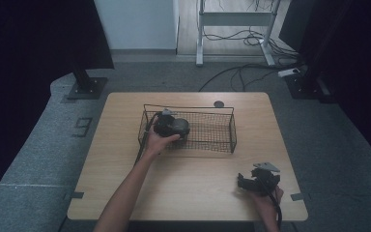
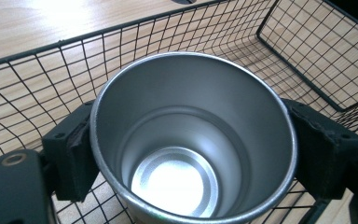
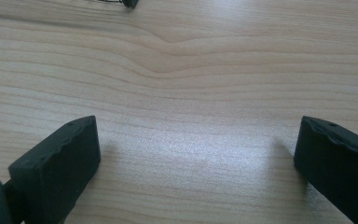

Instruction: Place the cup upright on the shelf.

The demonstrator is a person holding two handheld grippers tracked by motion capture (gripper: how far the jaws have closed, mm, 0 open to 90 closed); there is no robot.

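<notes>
Gripping a smooth, round brushed-steel cup (image 2: 193,149), empty and gleaming inside, between the left gripper (image 2: 193,154) fingers (image 2: 72,156), centre of the left gripper view, inside the black wire-mesh basket (image 1: 212,133) on the pale wood-grain worktop (image 1: 198,179). Resting lower right: right gripper (image 3: 198,163), matte fingers spread wide.
</notes>
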